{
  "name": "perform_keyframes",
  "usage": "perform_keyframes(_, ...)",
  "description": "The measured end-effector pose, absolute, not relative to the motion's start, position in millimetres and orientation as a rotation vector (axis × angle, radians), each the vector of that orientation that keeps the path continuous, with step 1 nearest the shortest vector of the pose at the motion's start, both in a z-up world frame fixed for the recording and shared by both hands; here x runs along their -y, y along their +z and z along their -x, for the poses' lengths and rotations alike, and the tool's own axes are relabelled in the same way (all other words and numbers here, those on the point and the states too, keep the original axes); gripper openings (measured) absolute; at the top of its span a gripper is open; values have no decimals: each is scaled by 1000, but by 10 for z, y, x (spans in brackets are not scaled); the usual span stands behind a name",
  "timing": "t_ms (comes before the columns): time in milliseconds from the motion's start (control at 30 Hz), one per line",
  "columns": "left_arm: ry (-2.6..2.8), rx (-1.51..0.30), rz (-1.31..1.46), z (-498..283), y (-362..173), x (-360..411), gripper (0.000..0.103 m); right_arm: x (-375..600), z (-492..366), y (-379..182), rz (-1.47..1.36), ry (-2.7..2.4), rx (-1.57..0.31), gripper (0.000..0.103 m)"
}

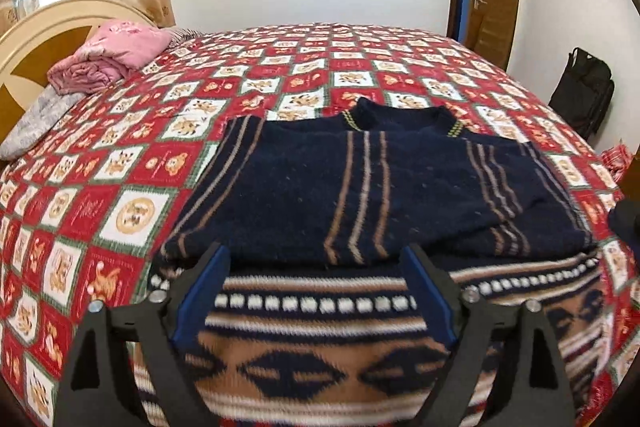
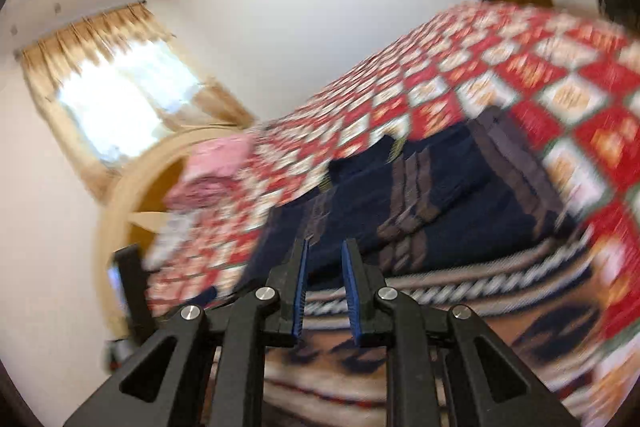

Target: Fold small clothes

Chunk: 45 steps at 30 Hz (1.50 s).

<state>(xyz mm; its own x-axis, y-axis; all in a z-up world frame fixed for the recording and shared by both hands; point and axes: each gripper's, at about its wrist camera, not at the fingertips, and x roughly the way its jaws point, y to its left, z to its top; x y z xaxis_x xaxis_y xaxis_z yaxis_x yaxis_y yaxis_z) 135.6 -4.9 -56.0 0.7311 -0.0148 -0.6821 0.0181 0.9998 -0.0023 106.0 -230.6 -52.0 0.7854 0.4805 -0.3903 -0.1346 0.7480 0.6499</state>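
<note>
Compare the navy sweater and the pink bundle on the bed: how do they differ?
The navy sweater lies spread flat, sleeves folded across its body; the pink bundle is a bunched heap. The sweater sits in the middle of the bed, just past the left gripper; the bundle sits far off by the headboard. The sweater is dark with tan stripes and a patterned hem; the bundle is plain pink. Both rest on the red checked bedspread.

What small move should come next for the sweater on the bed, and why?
Probably lower the open left gripper onto the patterned hem to fold it up. The navy sweater has both sleeves folded across its body, but the hem part lies unfolded nearest the camera. Nothing is between either gripper's pads.
</note>
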Motion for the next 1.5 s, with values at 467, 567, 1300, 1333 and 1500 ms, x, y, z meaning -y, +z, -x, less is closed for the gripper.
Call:
perform_keyframes(467, -101, -734, -4, -440, -387, -562, 93, 2621, 426, 199, -692, 671, -677, 18)
perform_keyframes(567, -132, -725, -53, -209, -311, -762, 94, 2791, 797, 557, -629, 642, -659, 18)
perform_keyframes(1300, -343, -734, -242, 449, -364, -760, 101, 1962, 675, -878, -13, 411, -1003, 78)
perform_keyframes(1333, -346, -733, -229, 447, -360, -762, 101, 1898, 644, -958, 52, 405, -1017, 78)
perform_keyframes(1500, -341, -738, -195, 472, -339, -785, 101, 1736, 493, -1240, 214, 404, -1084, 78)
